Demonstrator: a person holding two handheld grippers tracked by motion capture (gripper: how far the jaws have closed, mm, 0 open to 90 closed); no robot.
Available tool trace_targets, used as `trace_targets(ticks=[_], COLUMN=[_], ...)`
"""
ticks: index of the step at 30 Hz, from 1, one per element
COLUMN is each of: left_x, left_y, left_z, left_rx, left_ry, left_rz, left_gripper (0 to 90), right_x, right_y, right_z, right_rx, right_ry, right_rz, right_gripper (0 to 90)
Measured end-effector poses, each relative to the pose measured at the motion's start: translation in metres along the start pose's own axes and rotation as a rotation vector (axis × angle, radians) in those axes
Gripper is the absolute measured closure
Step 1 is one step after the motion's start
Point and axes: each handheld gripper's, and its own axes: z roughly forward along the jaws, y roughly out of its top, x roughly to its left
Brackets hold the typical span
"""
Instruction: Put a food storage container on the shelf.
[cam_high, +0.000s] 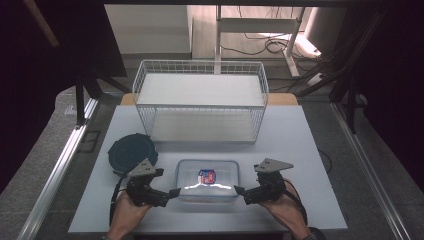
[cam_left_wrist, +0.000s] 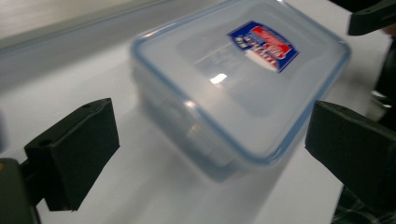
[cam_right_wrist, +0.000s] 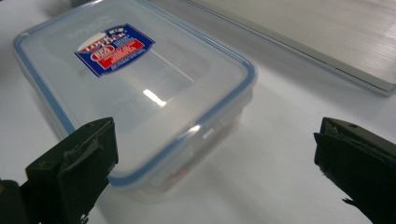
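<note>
The left hand-held gripper (cam_high: 172, 192) and right hand-held gripper (cam_high: 240, 191) sit at the near edge of the counter (cam_high: 310, 150), both released, jaws spread wide, flanking the box (cam_high: 208, 180) between them without touching it. Beyond lie a dark lid (cam_high: 131, 151) and a wire basket (cam_high: 200, 100).

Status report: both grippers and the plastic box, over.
Left gripper and right gripper open, flanking the box, neither gripping. Box lidded, flat on table. Round dark lid beside left gripper, not blocking.
</note>
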Motion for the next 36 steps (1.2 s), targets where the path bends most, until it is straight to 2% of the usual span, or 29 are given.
trace_targets(ticks=[1,5,8,10,13,14,15,16,17,18,19,20,21,23,24,25,26,28,31,32,33,34,35,36], left_x=[0.0,0.002,0.006,0.01,0.014,0.02,0.022,0.023,0.023,0.025,0.025,0.025,0.025,0.025,0.029,0.029,0.029,0.027,0.022,0.024,0.024,0.026,0.026,0.026], left_y=[0.004,0.015,0.021,0.024,0.023,0.02,0.018,0.016,0.016,0.013,0.013,0.011,0.009,0.008,0.005,0.005,0.004,0.004,-0.002,-0.005,-0.005,-0.009,-0.009,-0.009], left_z=[0.008,0.021,0.03,0.041,0.048,0.051,0.053,0.053,0.053,0.052,0.052,0.051,0.049,0.046,0.041,0.041,0.037,0.035,0.024,0.02,0.02,0.015,0.015,0.014], left_rx=[0.013,0.046,0.056,0.073,0.095,0.102,0.112,0.112,0.112,0.128,0.128,0.151,0.151,0.151,0.136,0.136,0.144,0.145,0.128,0.101,0.101,0.075,0.075,0.071], left_ry=[-0.032,-0.044,-0.058,-0.064,-0.069,-0.121,-0.153,-0.167,-0.167,-0.193,-0.193,-0.22,-0.231,-0.241,-0.256,-0.256,-0.264,-0.26,-0.266,-0.283,-0.283,-0.315,-0.315,-0.315], left_rz=[-0.003,0.007,-0.012,-0.03,-0.043,-0.096,-0.113,-0.13,-0.13,-0.146,-0.146,-0.173,-0.181,-0.191,-0.219,-0.219,-0.222,-0.213,-0.223,-0.258,-0.258,-0.262,-0.262,-0.259], left_gripper=[2.0,2.0,1.7,1.2,0.0,0.0,0.0,0.0,0.0,0.0,0.0,0.9,3.3,5.5,13.6,17.0,18.2,20.3,27.3,33.5,40.4,45.0,46.2,46.6], right_x=[0.001,0.002,0.002,-0.001,-0.003,-0.005,-0.006,-0.008,-0.009,-0.011,-0.011,-0.014,-0.014,-0.013,-0.013,-0.013,-0.011,-0.01,-0.007,-0.007,-0.007,-0.01,-0.01,-0.012], right_y=[0.001,0.006,0.009,0.012,0.014,0.014,0.014,0.013,0.012,0.012,0.012,0.008,0.007,0.005,0.005,0.005,0.006,0.006,0.0,-0.002,-0.002,-0.004,-0.004,-0.003], right_z=[0.002,0.01,0.014,0.021,0.026,0.034,0.036,0.038,0.04,0.041,0.041,0.044,0.045,0.046,0.044,0.044,0.036,0.033,0.022,0.018,0.018,0.007,0.007,0.002], right_rx=[0.005,0.036,0.052,0.068,0.082,0.107,0.11,0.116,0.123,0.131,0.131,0.152,0.161,0.177,0.186,0.186,0.18,0.181,0.185,0.181,0.181,0.125,0.125,0.099], right_ry=[0.009,0.023,0.032,0.06,0.078,0.109,0.132,0.153,0.173,0.192,0.192,0.252,0.279,0.289,0.293,0.293,0.276,0.275,0.299,0.307,0.307,0.305,0.305,0.305], right_rz=[0.008,0.011,0.019,0.043,0.058,0.087,0.109,0.133,0.157,0.178,0.178,0.235,0.253,0.27,0.278,0.278,0.255,0.251,0.281,0.277,0.277,0.284,0.284,0.292], right_gripper=[0.0,0.0,0.0,0.0,0.0,0.0,0.0,0.0,0.0,0.0,0.0,2.3,2.0,1.3,4.7,4.7,12.4,14.7,25.6,29.8,29.8,43.2,43.2,47.8])
